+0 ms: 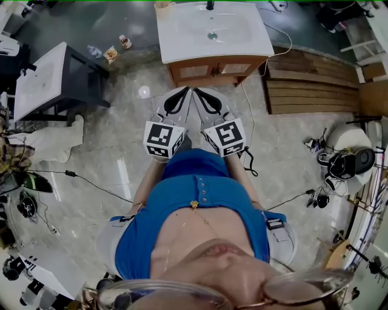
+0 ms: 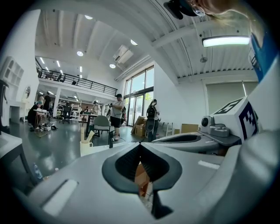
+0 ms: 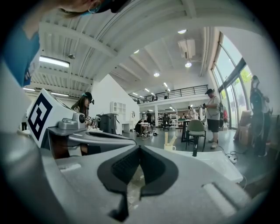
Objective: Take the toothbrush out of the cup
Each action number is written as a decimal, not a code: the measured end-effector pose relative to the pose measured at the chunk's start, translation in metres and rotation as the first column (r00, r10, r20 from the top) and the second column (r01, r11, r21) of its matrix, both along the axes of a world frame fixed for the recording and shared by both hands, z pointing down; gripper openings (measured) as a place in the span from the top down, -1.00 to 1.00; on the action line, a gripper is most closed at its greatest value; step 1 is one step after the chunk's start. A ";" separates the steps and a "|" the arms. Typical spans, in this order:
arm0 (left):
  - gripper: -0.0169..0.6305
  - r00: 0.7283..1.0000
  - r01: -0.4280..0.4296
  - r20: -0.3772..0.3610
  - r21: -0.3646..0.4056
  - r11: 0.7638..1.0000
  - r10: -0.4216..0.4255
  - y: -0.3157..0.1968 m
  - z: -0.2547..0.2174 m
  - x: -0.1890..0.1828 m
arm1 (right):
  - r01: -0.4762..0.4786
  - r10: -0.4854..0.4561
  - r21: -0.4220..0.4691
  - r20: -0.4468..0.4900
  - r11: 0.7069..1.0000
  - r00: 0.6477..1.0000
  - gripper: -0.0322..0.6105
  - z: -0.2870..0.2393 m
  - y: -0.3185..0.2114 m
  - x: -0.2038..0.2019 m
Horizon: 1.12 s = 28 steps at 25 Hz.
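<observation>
A pale cup (image 1: 162, 5) stands at the back left corner of the white washbasin cabinet (image 1: 242, 42), at the top of the head view. In the left gripper view the cup (image 2: 86, 145) holds upright toothbrushes (image 2: 82, 133) next to a black tap (image 2: 111, 141). The right gripper view shows the same cup (image 3: 169, 148) and a toothbrush (image 3: 166, 138) far ahead. My left gripper (image 1: 184, 91) and right gripper (image 1: 197, 91) are held side by side near the person's chest, short of the cabinet's front. Both are shut and empty, as the closed tips of the left gripper (image 2: 140, 143) and right gripper (image 3: 140, 146) show.
A dark table with a white top (image 1: 42, 82) stands to the left and a wooden platform (image 1: 309, 82) to the right. Bottles (image 1: 94, 51) and cables (image 1: 91, 184) lie on the stone floor. People (image 2: 117, 111) stand in the hall far behind the basin.
</observation>
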<state>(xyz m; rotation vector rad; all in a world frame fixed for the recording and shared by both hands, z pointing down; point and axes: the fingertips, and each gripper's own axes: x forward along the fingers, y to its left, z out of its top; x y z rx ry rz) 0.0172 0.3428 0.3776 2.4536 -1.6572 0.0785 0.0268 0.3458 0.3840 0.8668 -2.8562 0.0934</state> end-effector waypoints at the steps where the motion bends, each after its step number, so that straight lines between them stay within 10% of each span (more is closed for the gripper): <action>1: 0.94 1.000 -0.003 -0.003 0.002 1.000 0.003 -0.007 -0.001 -0.004 | -0.005 0.005 0.002 -0.002 1.000 1.000 0.89 0.000 -0.007 -0.003; 28: 0.94 1.000 -0.030 0.005 -0.002 1.000 0.030 -0.085 0.007 -0.088 | -0.078 0.078 -0.007 -0.005 0.997 0.997 0.89 0.012 -0.100 -0.081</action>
